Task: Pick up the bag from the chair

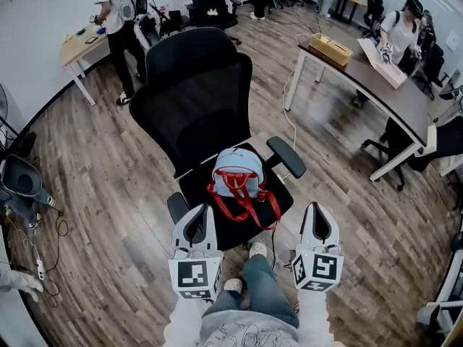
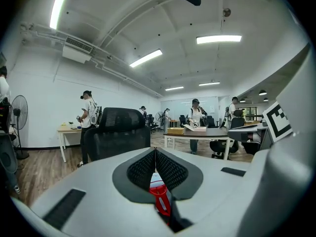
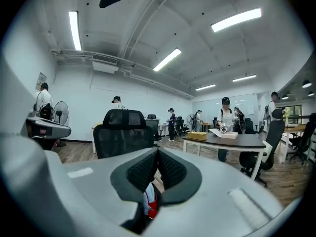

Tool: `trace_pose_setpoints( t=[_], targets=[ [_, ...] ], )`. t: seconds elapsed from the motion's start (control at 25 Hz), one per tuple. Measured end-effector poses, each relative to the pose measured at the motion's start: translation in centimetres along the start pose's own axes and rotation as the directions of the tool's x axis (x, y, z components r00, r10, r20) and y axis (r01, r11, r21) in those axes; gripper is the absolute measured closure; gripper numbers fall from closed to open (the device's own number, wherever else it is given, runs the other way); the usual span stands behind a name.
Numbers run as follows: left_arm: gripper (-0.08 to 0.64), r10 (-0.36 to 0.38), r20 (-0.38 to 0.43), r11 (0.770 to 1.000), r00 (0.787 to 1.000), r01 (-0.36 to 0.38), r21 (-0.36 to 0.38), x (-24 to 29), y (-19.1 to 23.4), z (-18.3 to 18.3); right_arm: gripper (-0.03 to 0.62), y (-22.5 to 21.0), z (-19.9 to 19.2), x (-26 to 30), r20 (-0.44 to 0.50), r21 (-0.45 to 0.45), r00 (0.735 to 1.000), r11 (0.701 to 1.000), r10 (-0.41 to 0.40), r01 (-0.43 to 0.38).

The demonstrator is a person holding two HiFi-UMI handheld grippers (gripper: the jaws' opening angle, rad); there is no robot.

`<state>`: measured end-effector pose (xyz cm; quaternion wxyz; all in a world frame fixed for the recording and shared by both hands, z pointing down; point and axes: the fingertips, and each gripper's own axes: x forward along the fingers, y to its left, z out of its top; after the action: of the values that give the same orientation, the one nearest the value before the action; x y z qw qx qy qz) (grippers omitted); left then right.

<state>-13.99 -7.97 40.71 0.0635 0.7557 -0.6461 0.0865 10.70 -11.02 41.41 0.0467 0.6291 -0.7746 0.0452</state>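
A light blue backpack (image 1: 237, 169) with red straps (image 1: 244, 202) sits on the seat of a black mesh office chair (image 1: 195, 92). My left gripper (image 1: 200, 225) hovers at the seat's near left corner, jaws shut and empty. My right gripper (image 1: 319, 225) hangs right of the seat, also shut and empty. Neither touches the bag. In the left gripper view a red strap (image 2: 160, 196) peeks below the closed pads (image 2: 148, 169). The right gripper view shows a sliver of the bag (image 3: 149, 201) under its closed pads (image 3: 165, 169).
A long dark desk (image 1: 376, 78) with a wooden box (image 1: 330, 48) stands at the right, a person (image 1: 405, 27) beside it. Another person (image 1: 119, 20) stands by a small desk (image 1: 83, 45) at the back left. The chair's armrest (image 1: 286, 156) juts right. My legs (image 1: 260, 284) are below.
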Motion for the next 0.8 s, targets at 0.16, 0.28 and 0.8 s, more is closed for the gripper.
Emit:
trace_pose_setpoints(
  t=[0.16, 0.28, 0.8],
  targets=[
    [0.554, 0.018, -0.034, 1.0, 0.999, -0.018, 0.005, 3.9, -0.7, -0.5, 0.581, -1.5, 0.0, 4.4, -0.011, -0.004, 0.999, 0.999, 0.039, -0.039],
    [0.554, 0.029, -0.072, 1.0, 0.997, -0.028, 0.011, 6.5, -1.2, -0.9, 0.581, -2.4, 0.0, 7.5, -0.025, -0.015, 0.997, 0.997, 0.074, -0.075],
    [0.552, 0.067, -0.228, 0.994, 0.971, -0.045, 0.1, 13.9, -2.5, -6.5, 0.581, -4.2, -2.9, 16.3, -0.084, -0.006, 0.972, 0.976, 0.218, -0.219]
  ],
)
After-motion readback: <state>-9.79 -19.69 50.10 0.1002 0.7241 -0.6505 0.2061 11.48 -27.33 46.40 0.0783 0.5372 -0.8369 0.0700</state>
